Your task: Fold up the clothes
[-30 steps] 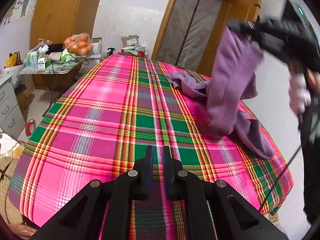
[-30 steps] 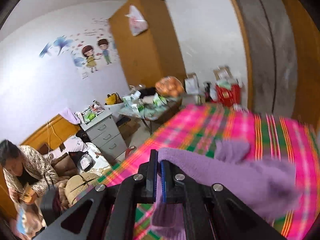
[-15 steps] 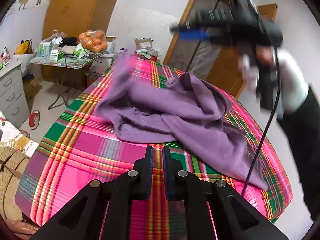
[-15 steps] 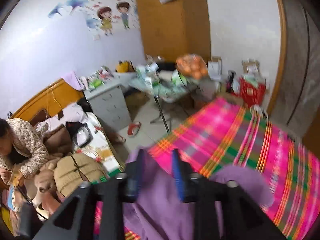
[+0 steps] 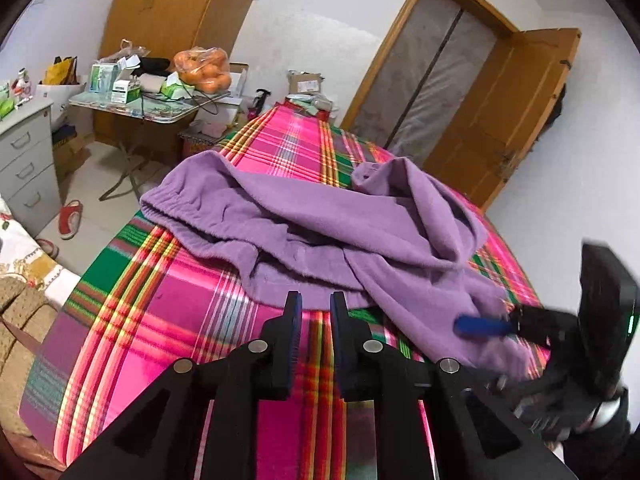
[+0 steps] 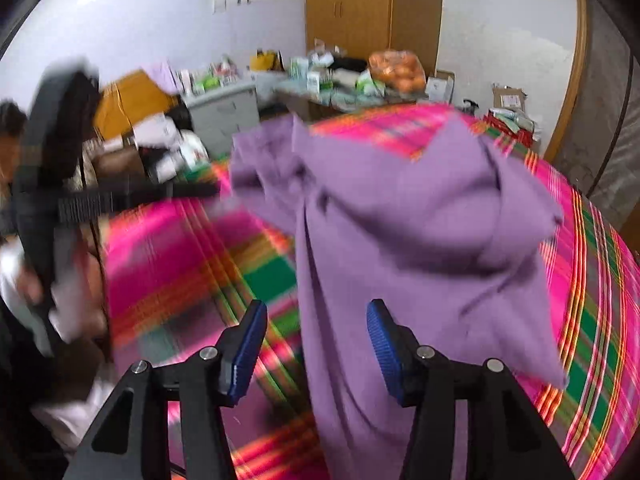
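Two grippers: I see left gripper (image 5: 315, 306) slightly parted, empty; right gripper (image 6: 317, 330) opening wide, released.
Purple garment (image 5: 320, 224): just beyond left fingertips; a fold between right pads.
Room: bare plaid cloth (image 5: 168, 320) left of the fingers.

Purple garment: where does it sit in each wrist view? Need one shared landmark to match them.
Left wrist: purple garment lies crumpled across the picture's middle, on the plaid cloth beyond the tongs.
Right wrist: purple garment fills centre and right, running down between the open tongs.
Shared landmark: bag of oranges on the cluttered side table.

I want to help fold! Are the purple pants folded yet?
Not yet. The purple pants lie crumpled in a loose heap on the checked blanket.
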`<action>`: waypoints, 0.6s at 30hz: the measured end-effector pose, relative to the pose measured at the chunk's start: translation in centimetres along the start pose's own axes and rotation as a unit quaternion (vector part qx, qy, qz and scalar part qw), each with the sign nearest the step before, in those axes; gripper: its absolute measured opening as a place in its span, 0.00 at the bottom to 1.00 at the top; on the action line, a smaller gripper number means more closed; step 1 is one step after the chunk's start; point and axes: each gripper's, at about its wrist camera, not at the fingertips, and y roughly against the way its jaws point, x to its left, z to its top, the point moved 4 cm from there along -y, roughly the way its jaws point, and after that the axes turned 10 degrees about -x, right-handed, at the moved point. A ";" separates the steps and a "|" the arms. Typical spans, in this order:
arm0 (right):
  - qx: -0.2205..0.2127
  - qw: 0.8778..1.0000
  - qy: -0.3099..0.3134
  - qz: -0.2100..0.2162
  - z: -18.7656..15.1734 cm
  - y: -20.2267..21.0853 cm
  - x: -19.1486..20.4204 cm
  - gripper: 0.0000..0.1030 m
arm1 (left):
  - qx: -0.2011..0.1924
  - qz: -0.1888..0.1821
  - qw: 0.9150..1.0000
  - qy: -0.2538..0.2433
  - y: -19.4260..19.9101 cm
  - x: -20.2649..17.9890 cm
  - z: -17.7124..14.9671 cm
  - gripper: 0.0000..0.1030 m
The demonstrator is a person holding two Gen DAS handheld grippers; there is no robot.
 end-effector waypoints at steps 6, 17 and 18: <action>0.015 0.999 0.028 -0.028 -1.8 -0.9 0.3 0.23 | 0.016 0.021 1.000 -0.009 -3.8 -0.9 1.2 0.14; -0.112 0.979 -0.054 -0.163 2.9 7.5 -11.1 0.04 | 0.058 0.042 0.997 -0.010 -8.1 -0.3 0.9 0.14; -0.116 0.973 -0.059 -0.189 3.3 8.4 -13.1 0.04 | 0.057 0.040 0.997 -0.011 -8.1 -0.3 0.9 0.14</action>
